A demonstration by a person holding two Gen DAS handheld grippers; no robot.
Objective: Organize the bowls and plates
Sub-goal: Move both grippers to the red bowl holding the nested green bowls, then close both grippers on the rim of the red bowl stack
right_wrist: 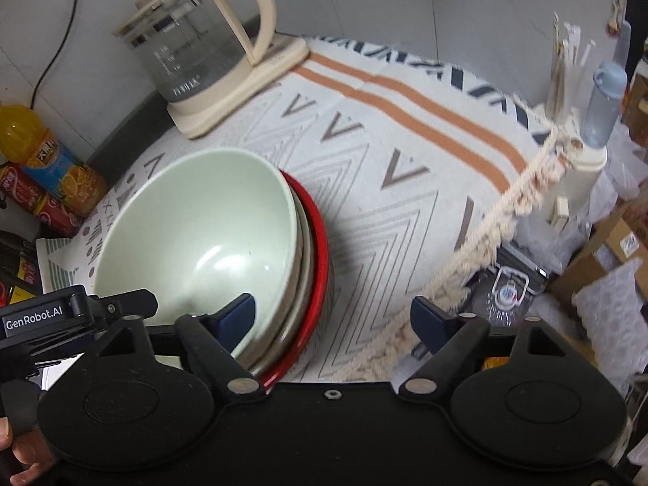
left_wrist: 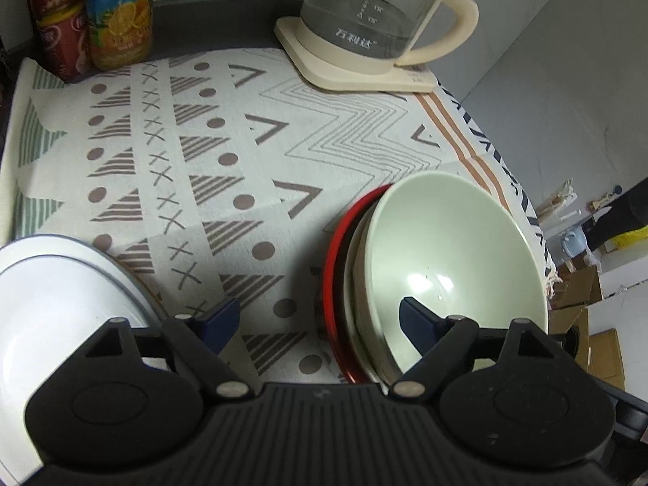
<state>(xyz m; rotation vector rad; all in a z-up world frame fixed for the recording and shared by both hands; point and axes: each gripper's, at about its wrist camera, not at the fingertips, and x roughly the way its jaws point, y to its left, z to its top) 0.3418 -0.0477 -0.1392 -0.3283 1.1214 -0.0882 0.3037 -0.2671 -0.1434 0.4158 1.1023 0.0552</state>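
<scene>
A pale green bowl (left_wrist: 453, 251) sits on top of a stack with a beige bowl (left_wrist: 356, 267) and a red bowl (left_wrist: 336, 251) under it, on the patterned tablecloth (left_wrist: 227, 154). A white plate (left_wrist: 52, 295) lies at the lower left of the left wrist view. My left gripper (left_wrist: 320, 316) is open, its right finger over the green bowl's inside. In the right wrist view the same stack (right_wrist: 194, 235) is at the left. My right gripper (right_wrist: 334, 316) is open and empty, its left finger at the green bowl's rim.
A glass kettle (left_wrist: 372, 16) on a cream base stands at the back. A juice bottle (left_wrist: 117, 12) and a red can (left_wrist: 60, 20) stand at the back left. The cloth's fringed edge (right_wrist: 486, 243) marks the table's right side, with boxes and clutter beyond.
</scene>
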